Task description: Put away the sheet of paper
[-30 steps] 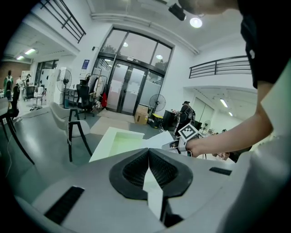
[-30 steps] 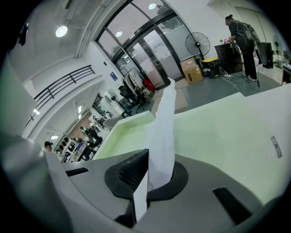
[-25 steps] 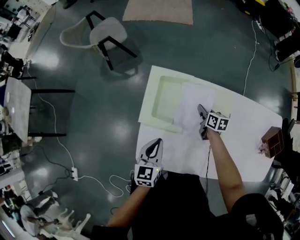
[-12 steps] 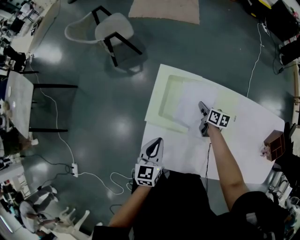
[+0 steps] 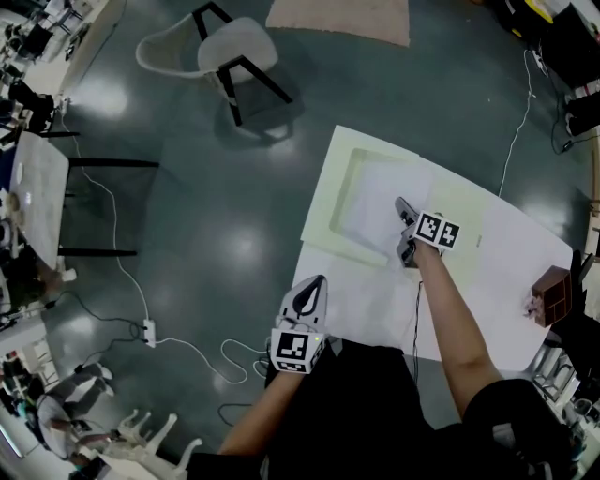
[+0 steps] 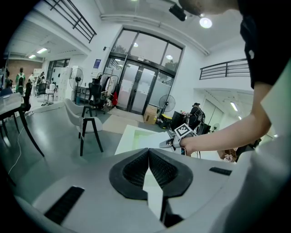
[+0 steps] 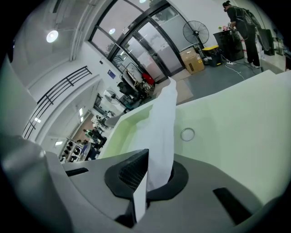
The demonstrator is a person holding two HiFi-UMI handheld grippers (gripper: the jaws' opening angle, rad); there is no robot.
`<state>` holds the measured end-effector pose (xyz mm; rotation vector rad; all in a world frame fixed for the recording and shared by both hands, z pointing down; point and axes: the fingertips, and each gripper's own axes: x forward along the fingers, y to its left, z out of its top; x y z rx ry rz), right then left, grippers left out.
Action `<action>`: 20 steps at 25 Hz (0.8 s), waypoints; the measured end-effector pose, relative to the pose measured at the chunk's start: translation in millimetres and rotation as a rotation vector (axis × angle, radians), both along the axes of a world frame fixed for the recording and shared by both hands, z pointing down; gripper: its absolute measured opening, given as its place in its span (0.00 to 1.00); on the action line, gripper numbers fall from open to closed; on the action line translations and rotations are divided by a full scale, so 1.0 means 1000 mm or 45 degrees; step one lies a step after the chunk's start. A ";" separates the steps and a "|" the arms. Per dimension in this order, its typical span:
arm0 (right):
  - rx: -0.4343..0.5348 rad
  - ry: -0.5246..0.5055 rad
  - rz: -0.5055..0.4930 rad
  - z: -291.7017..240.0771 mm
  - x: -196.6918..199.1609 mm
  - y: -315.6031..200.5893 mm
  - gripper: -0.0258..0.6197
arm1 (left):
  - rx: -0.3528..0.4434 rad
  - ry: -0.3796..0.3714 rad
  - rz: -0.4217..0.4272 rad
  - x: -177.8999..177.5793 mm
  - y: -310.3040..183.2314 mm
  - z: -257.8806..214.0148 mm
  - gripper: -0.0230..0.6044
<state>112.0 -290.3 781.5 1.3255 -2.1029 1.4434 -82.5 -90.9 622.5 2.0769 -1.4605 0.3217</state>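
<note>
A white sheet of paper point(image 5: 378, 200) hangs over a shallow pale green tray point(image 5: 327, 207) on the white table point(image 5: 487, 281). My right gripper point(image 5: 404, 225) is shut on the sheet's near edge, just above the tray's near right part. In the right gripper view the sheet point(image 7: 164, 123) rises from between the jaws of the right gripper point(image 7: 150, 157), with the tray point(image 7: 232, 113) beyond. My left gripper point(image 5: 306, 298) is shut and holds nothing, near the table's front left corner. In its own view the left gripper point(image 6: 148, 151) points toward the tray point(image 6: 136, 138).
A small brown box point(image 5: 553, 292) stands at the table's right edge. A white chair point(image 5: 220, 56) and a rug point(image 5: 337, 19) lie beyond the table on the grey floor. A white cable point(image 5: 187, 352) runs on the floor at left. A ring mark point(image 7: 187, 134) shows on the tray floor.
My right gripper has carried the sheet slightly farther over the tray. The left gripper has stayed where it was.
</note>
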 end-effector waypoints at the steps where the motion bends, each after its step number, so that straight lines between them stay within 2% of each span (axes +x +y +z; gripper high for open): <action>1: -0.002 -0.003 -0.002 0.000 -0.004 -0.001 0.04 | 0.000 0.000 -0.005 -0.003 -0.001 -0.001 0.04; 12: 0.019 0.039 -0.067 0.007 -0.044 -0.007 0.04 | 0.000 0.023 -0.050 -0.027 0.003 -0.002 0.04; 17: -0.003 -0.003 -0.022 0.009 -0.057 -0.009 0.04 | 0.000 0.029 -0.043 -0.033 0.007 -0.001 0.04; 20: 0.007 0.011 -0.040 0.011 -0.065 -0.010 0.04 | -0.001 0.016 -0.045 -0.036 0.007 -0.001 0.04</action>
